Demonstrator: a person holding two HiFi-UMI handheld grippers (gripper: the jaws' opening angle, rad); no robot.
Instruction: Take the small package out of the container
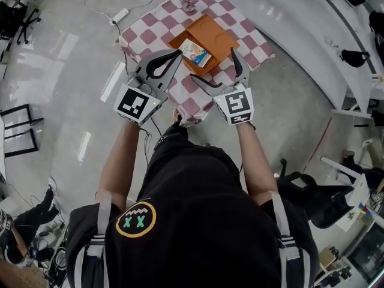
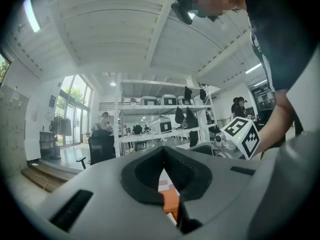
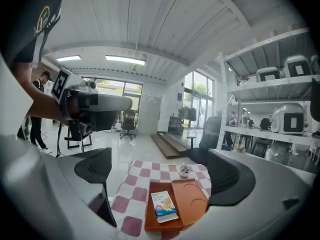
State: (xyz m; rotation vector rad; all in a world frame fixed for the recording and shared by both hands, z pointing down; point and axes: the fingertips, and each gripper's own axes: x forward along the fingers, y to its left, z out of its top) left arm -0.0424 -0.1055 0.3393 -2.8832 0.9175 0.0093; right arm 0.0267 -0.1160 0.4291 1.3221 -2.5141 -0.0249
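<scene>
1. Left gripper [image 1: 177, 54]: the jaws are pressed together at the tips with nothing between them. It hangs over the near left part of the checked tablecloth [image 1: 144, 32], nose aimed toward the container. Its own view shows only a sliver of orange below the joined tips.
2. Small package [image 1: 195, 52]: it lies flat and face up in the left compartment of the orange container [image 1: 221, 33], near the middle of the table. The right compartment shows bare orange with a round recess. The package's near end sits close to the container's near wall (I cannot tell whether it leans on it).
3. Handling, by judgement: it looks like a thin, light printed carton or sachet.
   - It seems stiff enough to lift by one edge but easy to dent if squeezed hard.
   - The printed face looks smooth, so it may slip.
   - It lies flat on the tray floor, which leaves little room under it.
   - The best hold seems to be across the two long edges, or on the near short end if that is raised.
   - A light pinch should do.
4. Right gripper [image 1: 213, 66]: the jaws are spread wide and hold nothing.
   - In the right gripper view the package [image 3: 164, 206] shows low in the gap between the two jaws, nearer the left jaw.
   - It is ahead of and below the tips, apart from both.
   - In the head view it lies between the two grippers' noses, just beyond the left one.
5. The right gripper looks ready to take it, while the left one would have to open first.
</scene>
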